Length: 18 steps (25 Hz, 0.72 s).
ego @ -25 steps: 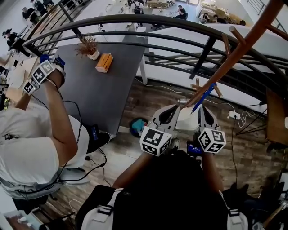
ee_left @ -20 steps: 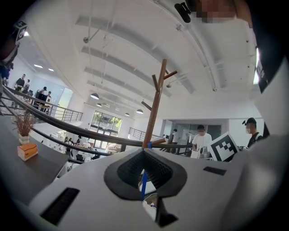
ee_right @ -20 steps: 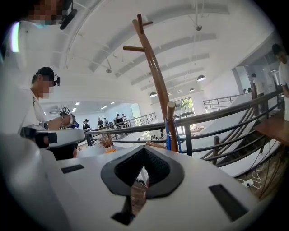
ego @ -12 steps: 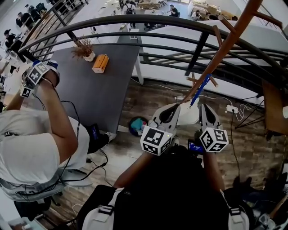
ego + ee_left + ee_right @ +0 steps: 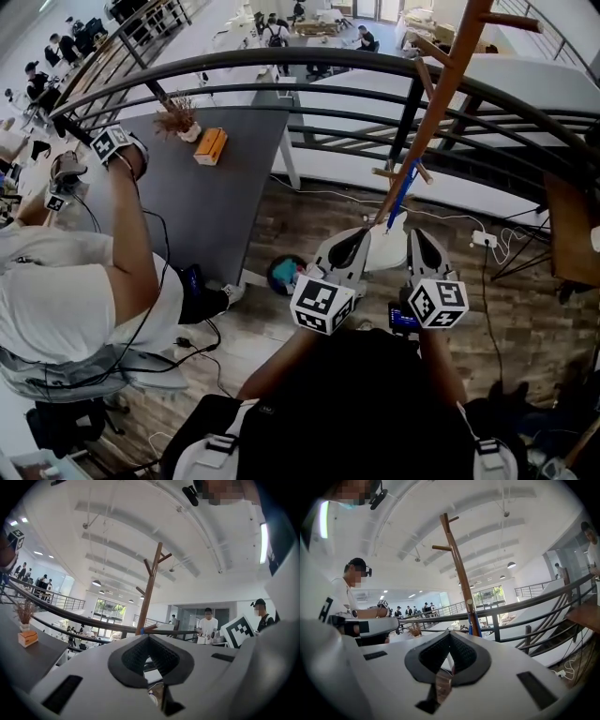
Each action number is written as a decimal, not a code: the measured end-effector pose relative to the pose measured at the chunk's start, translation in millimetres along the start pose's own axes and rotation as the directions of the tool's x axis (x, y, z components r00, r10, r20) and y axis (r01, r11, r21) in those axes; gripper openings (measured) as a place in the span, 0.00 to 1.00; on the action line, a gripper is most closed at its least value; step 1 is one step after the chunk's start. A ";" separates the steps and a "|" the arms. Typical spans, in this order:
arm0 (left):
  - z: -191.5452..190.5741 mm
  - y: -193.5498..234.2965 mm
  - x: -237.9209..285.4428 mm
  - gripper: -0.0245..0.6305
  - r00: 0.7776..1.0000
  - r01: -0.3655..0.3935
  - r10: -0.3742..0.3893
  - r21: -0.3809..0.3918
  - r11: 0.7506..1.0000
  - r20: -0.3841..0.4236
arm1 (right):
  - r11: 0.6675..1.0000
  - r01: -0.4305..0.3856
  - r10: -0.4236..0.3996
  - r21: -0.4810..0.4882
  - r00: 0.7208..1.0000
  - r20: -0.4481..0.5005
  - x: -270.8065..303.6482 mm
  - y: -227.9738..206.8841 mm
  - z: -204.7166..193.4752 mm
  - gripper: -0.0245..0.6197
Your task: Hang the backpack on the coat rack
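The left gripper (image 5: 362, 234) and right gripper (image 5: 416, 236), both with jaws pressed together, face the coat rack (image 5: 428, 117) at 12 o'clock. The backpack (image 5: 356, 403), seemingly the black bulk at 6 o'clock, sits just beneath them. A thin pinch may slip, or a peg may snag. There is open floor (image 5: 525, 319) at 3 o'clock, a railing (image 5: 281, 56) beyond, and a table (image 5: 216, 197) at 10 o'clock.

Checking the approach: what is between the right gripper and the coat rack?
Nothing shows in the right gripper view: the coat rack rises past the shut right gripper, railing behind.

White left tool (image 5: 364, 231) and right tool (image 5: 413, 233) each carry 1 black-and-white marker cube (image 5: 322, 305).
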State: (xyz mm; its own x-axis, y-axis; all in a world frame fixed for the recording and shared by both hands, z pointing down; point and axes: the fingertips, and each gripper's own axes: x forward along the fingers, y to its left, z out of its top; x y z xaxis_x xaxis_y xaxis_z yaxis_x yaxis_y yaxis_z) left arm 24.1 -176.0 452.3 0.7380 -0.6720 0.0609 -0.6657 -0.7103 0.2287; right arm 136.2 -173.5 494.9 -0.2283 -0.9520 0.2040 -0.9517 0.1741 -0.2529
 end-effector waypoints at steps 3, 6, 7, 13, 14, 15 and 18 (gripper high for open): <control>-3.0 -12.6 7.0 0.05 1.000 -0.015 0.015 -0.001 1.000 -0.006 | 1.000 -0.029 0.029 -0.006 1.000 0.001 -6.0 -4.0 3.5 0.06; -5.0 -28.2 12.8 0.05 0.999 -0.040 0.040 0.001 0.999 -0.006 | 0.998 -0.054 0.055 -0.011 0.998 0.007 -18.3 -12.1 11.1 0.06; -5.7 -33.4 13.4 0.05 0.999 -0.048 0.048 0.004 0.999 -0.004 | 0.998 -0.060 0.060 -0.014 0.998 0.009 -23.6 -14.8 13.2 0.06; -8.5 -49.2 19.8 0.05 0.994 -0.105 0.105 0.030 0.994 -0.001 | 0.996 -0.081 0.082 -0.044 0.997 0.014 -42.7 -32.0 20.3 0.06; -9.5 -50.5 20.5 0.05 0.993 -0.116 0.116 0.028 0.993 -0.003 | 0.996 -0.084 0.085 -0.039 0.996 0.014 -45.5 -34.7 20.2 0.06; -10.3 -52.0 20.7 0.05 0.992 -0.125 0.125 0.027 0.992 -0.004 | 0.996 -0.089 0.089 -0.033 0.996 0.015 -48.4 -37.1 20.2 0.06; -11.2 -58.2 17.6 0.05 0.989 -0.149 0.150 0.041 0.988 -0.006 | 0.993 -0.112 0.113 -0.025 0.993 0.017 -57.6 -39.6 21.4 0.06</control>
State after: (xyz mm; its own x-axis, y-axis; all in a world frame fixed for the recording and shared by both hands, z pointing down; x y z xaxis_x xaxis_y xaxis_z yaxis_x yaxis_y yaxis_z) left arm 77.0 -144.2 451.0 0.6307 -0.7695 0.0999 -0.7723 -0.6100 0.1774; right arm 191.4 -131.0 473.0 -0.3308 -0.9305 0.1577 -0.9248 0.2862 -0.2508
